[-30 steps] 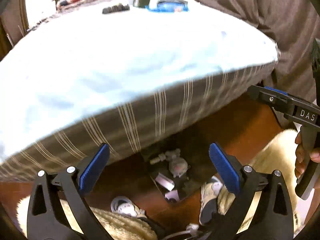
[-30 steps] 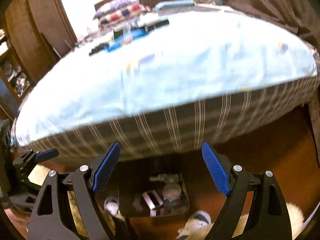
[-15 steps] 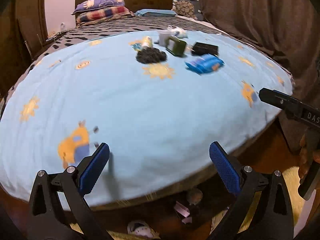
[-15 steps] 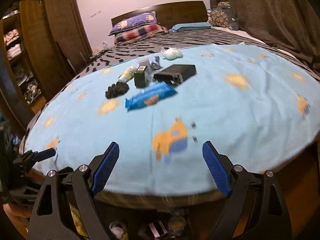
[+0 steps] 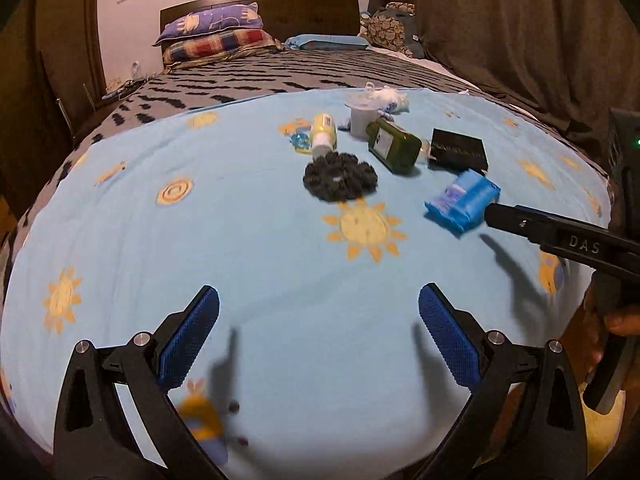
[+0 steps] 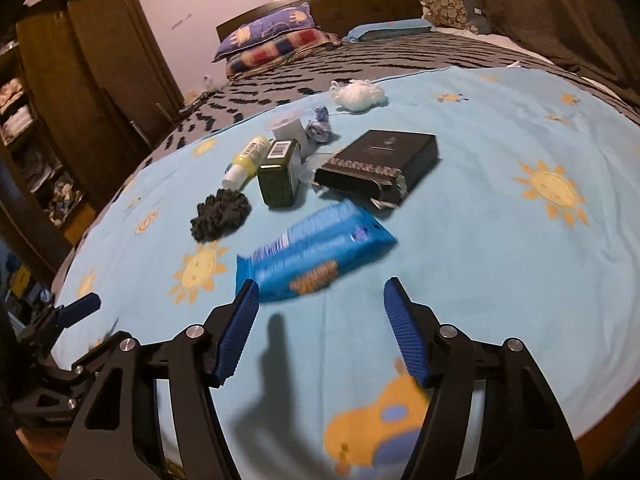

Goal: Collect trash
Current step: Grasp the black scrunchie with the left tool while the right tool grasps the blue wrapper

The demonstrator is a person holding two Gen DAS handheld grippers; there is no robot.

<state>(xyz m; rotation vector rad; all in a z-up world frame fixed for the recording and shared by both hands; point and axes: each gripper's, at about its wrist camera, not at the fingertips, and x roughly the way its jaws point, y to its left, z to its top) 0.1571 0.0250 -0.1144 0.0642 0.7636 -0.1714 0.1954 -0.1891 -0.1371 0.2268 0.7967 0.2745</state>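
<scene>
A cluster of trash lies on the light blue bedsheet [image 5: 248,240]. A blue snack wrapper [image 6: 316,252] lies nearest, just beyond my right gripper [image 6: 320,308], which is open and empty. The wrapper also shows in the left wrist view [image 5: 462,200]. Behind it lie a black box [image 6: 380,160], a dark green tin [image 6: 280,172], a yellow bottle [image 6: 248,158], a black crumpled clump [image 6: 220,216], a white cup [image 6: 290,126] and a white wad [image 6: 358,94]. My left gripper [image 5: 318,336] is open and empty over bare sheet, well short of the clump [image 5: 340,176].
Pillows [image 5: 216,36] lie at the headboard. A wooden wardrobe [image 6: 92,60] stands left of the bed. Dark curtains [image 5: 520,32] hang on the right. The bed's near edge lies just below both grippers.
Both grippers rose from the floor beside the bed, where a bin showed, to over the sheet. The right gripper has moved close to the blue wrapper and narrowed its opening.
</scene>
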